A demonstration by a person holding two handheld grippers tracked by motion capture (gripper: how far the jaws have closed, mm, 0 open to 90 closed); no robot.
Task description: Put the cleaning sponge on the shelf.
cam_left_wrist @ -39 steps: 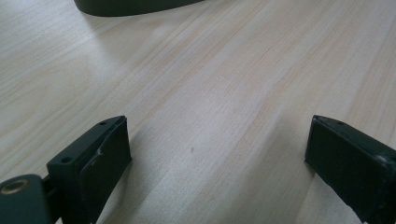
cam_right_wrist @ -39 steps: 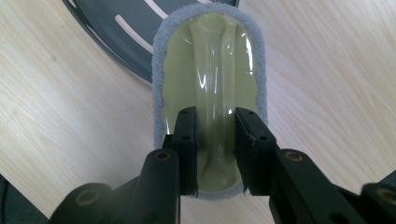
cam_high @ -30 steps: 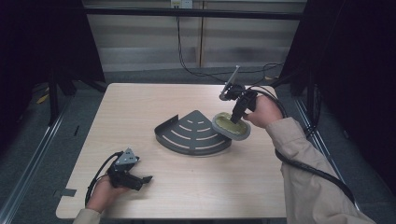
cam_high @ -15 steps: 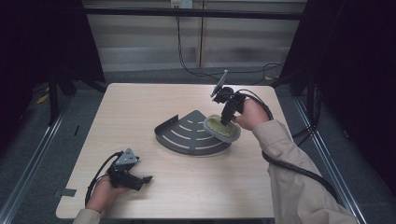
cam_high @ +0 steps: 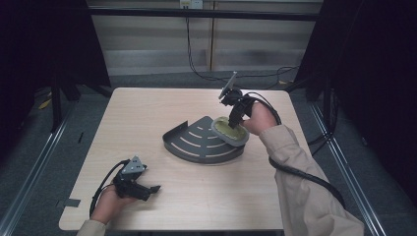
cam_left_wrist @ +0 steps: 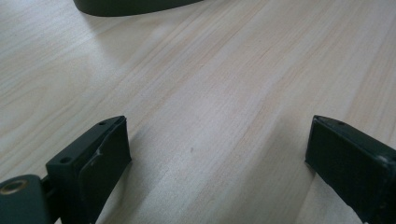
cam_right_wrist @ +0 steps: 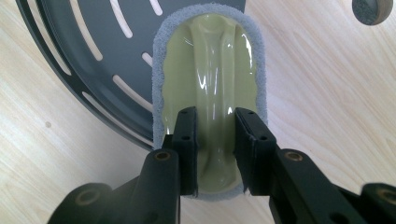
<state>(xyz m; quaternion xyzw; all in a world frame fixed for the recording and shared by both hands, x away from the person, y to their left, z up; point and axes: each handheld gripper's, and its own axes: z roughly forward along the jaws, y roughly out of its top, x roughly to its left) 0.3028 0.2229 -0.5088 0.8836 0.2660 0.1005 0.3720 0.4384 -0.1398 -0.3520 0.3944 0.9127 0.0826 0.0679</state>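
Note:
My right gripper [cam_high: 235, 119] [cam_right_wrist: 215, 122] is shut on the raised yellow-green handle of an oval scrubber [cam_right_wrist: 210, 70] with a grey fuzzy rim. It holds the scrubber [cam_high: 229, 131] over the right corner of a dark grey fan-shaped slotted rack [cam_high: 201, 143] [cam_right_wrist: 88, 60] in the middle of the table. Near the front left corner, my left gripper [cam_high: 147, 191] [cam_left_wrist: 217, 149] rests low on the wood with its jaws wide apart and nothing between them.
The light wooden table [cam_high: 147, 113] has metal rails along both sides and dark floor around it. A cable trails from the right gripper along the sleeve [cam_high: 305, 196]. A small round dark object [cam_right_wrist: 371, 10] lies on the wood beyond the scrubber.
The right hand has carried the scrubber left and slightly down, from beside the rack's right edge onto its right corner. The left gripper has stayed put.

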